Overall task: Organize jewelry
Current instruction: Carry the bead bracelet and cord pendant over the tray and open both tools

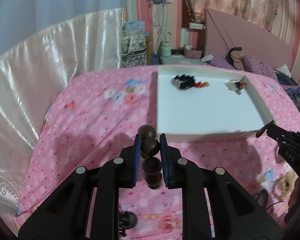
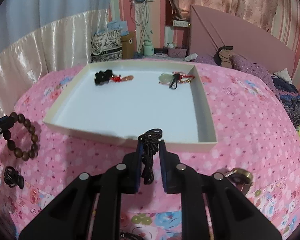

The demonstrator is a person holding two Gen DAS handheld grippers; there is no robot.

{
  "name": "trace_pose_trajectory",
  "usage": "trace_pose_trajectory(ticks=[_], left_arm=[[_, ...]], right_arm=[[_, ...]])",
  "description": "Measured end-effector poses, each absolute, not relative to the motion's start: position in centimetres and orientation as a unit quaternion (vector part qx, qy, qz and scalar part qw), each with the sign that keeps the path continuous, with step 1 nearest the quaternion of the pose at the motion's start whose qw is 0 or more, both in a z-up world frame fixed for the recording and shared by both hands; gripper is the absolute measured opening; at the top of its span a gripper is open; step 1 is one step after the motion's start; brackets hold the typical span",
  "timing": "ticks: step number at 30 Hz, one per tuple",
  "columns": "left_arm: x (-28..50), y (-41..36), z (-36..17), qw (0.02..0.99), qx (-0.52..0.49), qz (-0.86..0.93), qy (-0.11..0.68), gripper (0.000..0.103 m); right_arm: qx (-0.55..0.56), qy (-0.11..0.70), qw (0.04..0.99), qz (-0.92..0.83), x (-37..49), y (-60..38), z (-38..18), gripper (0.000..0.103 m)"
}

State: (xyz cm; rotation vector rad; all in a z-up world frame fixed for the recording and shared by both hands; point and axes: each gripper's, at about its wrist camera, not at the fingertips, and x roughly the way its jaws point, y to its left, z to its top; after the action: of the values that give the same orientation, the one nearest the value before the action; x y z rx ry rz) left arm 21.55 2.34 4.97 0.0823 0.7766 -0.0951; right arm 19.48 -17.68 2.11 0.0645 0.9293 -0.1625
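Observation:
My left gripper (image 1: pixel 150 141) is shut on a brown wooden bead bracelet (image 1: pixel 151 147) and holds it above the pink bedspread, just short of the white tray's (image 1: pixel 200 135) near edge. The bracelet also shows in the right wrist view (image 2: pixel 23 137), hanging from the left gripper at the far left. My right gripper (image 2: pixel 151 145) is shut on a black braided cord (image 2: pixel 150 140), at the near rim of the tray (image 2: pixel 207 108). The cord's round metal pendant (image 2: pixel 239 177) hangs at the lower right. The tray holds a black beaded piece with red knot (image 2: pixel 104 77) and a jade pendant with red cord (image 2: pixel 175 79).
A black hair claw (image 2: pixel 13 177) lies on the bedspread at the lower left, also in the left wrist view (image 1: pixel 127 219). Pillows (image 2: pixel 248 64) and a pink headboard (image 2: pixel 230 32) are at the back right. A satin curtain (image 1: pixel 40 64) runs along the left. Bags (image 2: pixel 106 44) stand behind the bed.

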Motion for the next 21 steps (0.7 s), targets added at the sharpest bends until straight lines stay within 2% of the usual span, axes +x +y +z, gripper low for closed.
trace_pose_trajectory(ticks=[10, 21], left_arm=[[22.8, -2.0, 9.4, 0.93, 0.019, -0.101, 0.354, 0.017], [29.6, -7.4, 9.1, 0.913, 0.002, -0.147, 0.38, 0.017]], right_arm=[[0.04, 0.431, 0.897, -0.09, 21.8, -19.8, 4.3, 0.016], [0.077, 0.433, 0.893, -0.094, 27.9, -22.8, 3.8, 0.016]])
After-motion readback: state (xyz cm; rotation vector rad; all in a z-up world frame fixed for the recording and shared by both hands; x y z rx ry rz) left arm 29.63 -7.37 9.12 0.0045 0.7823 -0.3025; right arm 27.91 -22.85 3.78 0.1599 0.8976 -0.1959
